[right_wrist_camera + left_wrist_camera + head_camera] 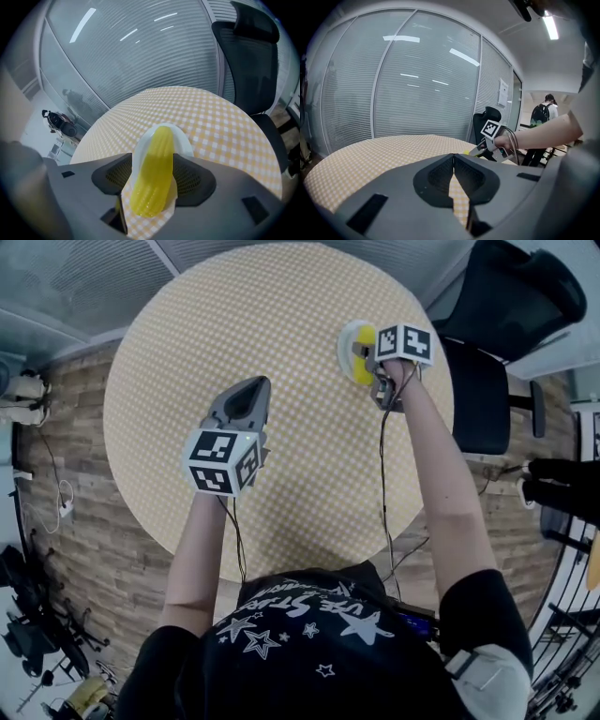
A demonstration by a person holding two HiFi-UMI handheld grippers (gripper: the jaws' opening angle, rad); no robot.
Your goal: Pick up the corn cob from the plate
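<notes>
Right gripper view shows the right gripper (pixel 152 158) with fingers (pixel 193 176) open astride the corn (pixel 152 183) on the plate (pixel 182 137), tabletop (pixel 225 122) beneath, while the left gripper (pixel 453 157) has its fingers closed and empty.

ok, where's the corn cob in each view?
Head view: corn cob upper right, on the plate.
Left gripper view: at most a yellow speck by the right gripper, right of centre.
Right gripper view: low centre, between that gripper's open jaws.
Shared landmark: the black chair past the table.
</notes>
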